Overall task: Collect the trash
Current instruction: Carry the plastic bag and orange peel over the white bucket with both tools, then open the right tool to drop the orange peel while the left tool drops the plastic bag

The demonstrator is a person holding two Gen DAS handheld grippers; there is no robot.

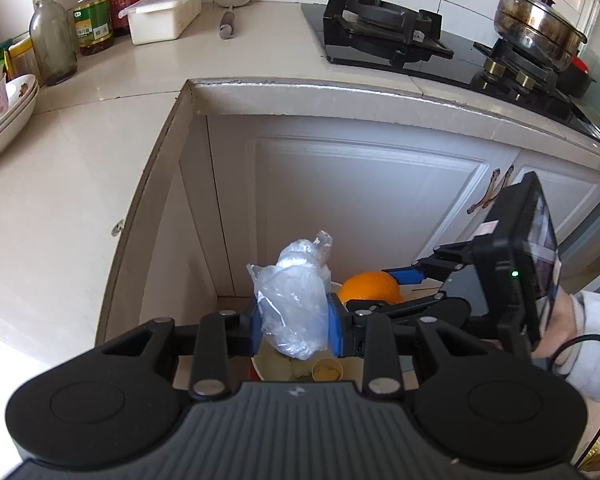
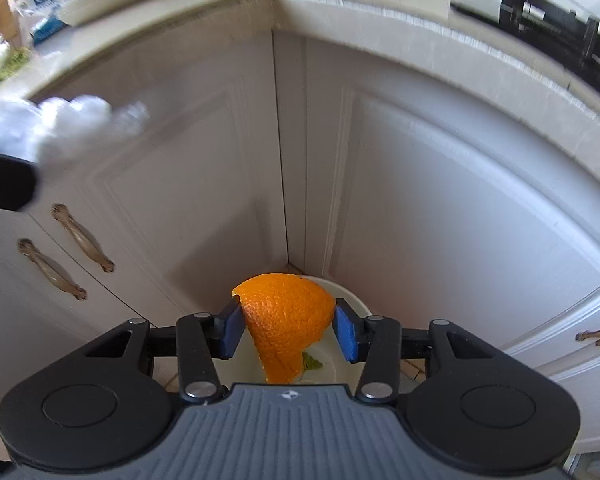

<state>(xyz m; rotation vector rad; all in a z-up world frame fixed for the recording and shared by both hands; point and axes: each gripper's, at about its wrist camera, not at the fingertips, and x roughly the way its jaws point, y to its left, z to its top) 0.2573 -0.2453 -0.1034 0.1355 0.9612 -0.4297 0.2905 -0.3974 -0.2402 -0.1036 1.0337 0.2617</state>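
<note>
My left gripper is shut on a crumpled clear plastic bag and holds it above a white trash bin on the floor in the cabinet corner. My right gripper holds a piece of orange peel between its blue pads, over the same white bin. The right gripper with the peel also shows in the left wrist view, to the right of the bag. The bag appears blurred at the left of the right wrist view. Scraps lie inside the bin.
White cabinet doors meet in a corner behind the bin. The countertop carries stacked bowls, bottles and a white box. A gas stove with a steel pot stands at the back right.
</note>
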